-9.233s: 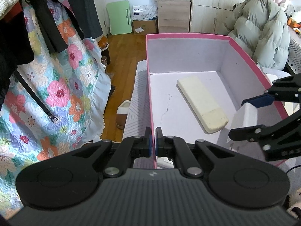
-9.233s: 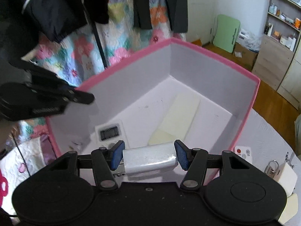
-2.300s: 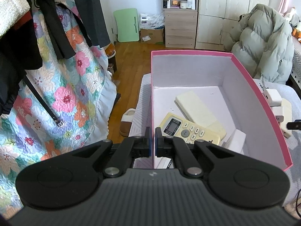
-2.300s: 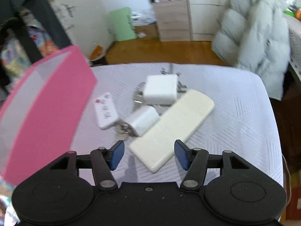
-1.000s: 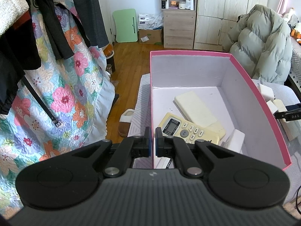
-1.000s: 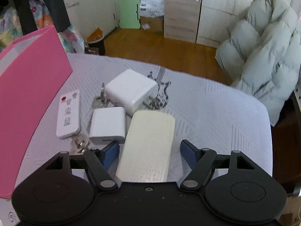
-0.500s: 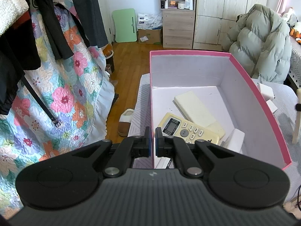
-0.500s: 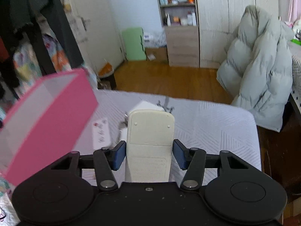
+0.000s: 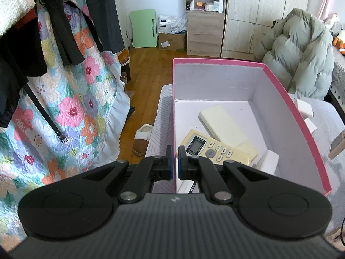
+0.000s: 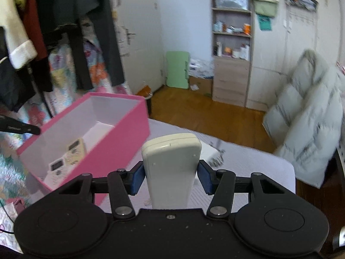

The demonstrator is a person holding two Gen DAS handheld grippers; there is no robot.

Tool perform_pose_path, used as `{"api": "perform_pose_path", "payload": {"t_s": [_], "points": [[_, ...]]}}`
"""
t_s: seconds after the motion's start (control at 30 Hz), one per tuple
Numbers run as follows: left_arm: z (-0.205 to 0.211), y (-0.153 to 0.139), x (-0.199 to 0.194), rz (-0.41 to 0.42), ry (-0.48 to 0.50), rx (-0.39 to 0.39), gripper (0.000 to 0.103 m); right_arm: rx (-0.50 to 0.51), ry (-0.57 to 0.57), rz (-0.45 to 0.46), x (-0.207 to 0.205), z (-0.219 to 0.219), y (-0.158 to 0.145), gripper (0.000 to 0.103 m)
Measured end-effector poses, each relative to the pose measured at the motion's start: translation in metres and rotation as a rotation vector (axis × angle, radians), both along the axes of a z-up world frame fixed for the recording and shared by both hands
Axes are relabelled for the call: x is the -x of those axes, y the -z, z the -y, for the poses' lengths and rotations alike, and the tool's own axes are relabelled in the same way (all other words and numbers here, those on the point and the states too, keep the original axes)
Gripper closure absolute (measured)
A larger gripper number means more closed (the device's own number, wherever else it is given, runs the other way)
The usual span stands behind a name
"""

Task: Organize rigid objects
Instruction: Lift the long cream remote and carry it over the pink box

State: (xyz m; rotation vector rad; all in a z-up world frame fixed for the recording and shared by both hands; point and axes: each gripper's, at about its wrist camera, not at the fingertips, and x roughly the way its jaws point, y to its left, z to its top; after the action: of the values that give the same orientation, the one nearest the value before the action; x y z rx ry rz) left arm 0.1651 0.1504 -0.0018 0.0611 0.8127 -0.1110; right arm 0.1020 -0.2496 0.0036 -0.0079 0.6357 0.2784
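My left gripper (image 9: 175, 161) is shut on the near left wall of the pink box (image 9: 280, 86) and holds it still. Inside the box lie a cream remote with buttons (image 9: 215, 149), a face-down cream remote (image 9: 222, 123) and a white block (image 9: 267, 161). My right gripper (image 10: 171, 177) is shut on another cream remote (image 10: 172, 157), back side up, held in the air above the white table (image 10: 248, 168). The pink box (image 10: 120, 142) stands to its left. The held remote's end (image 9: 337, 144) shows at the right edge of the left wrist view.
White chargers (image 9: 304, 108) lie on the table just right of the box. A padded grey coat (image 10: 308, 116) hangs past the table's far right. Hanging clothes and a floral quilt (image 9: 64, 108) fill the left side. A slipper (image 9: 141, 140) is on the wood floor.
My right gripper closed on the cream remote on the table, then lifted it up and swung toward the pink box. The left gripper and the box have not moved.
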Motion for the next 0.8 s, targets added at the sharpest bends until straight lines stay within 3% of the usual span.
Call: {"api": "perform_pose_path", "payload": {"t_s": [0.43,0.6,0.8], "points": [[-0.002,-0.001,0.004,0.016,0.015,-0.005,0.101,-0.103,-0.248,0.217,-0.019,-0.075,-0.07,0.045],[-0.005,-0.002,0.001,0.014,0.018,0.011,0.101,-0.149,-0.308,0.131,-0.061,-0.116,-0.052,0.045],[-0.006,-0.002,0.002,0.016,0.017,0.012,0.101,-0.079,-0.293,0.079,-0.107,-0.167,-0.009,0.045]]}}
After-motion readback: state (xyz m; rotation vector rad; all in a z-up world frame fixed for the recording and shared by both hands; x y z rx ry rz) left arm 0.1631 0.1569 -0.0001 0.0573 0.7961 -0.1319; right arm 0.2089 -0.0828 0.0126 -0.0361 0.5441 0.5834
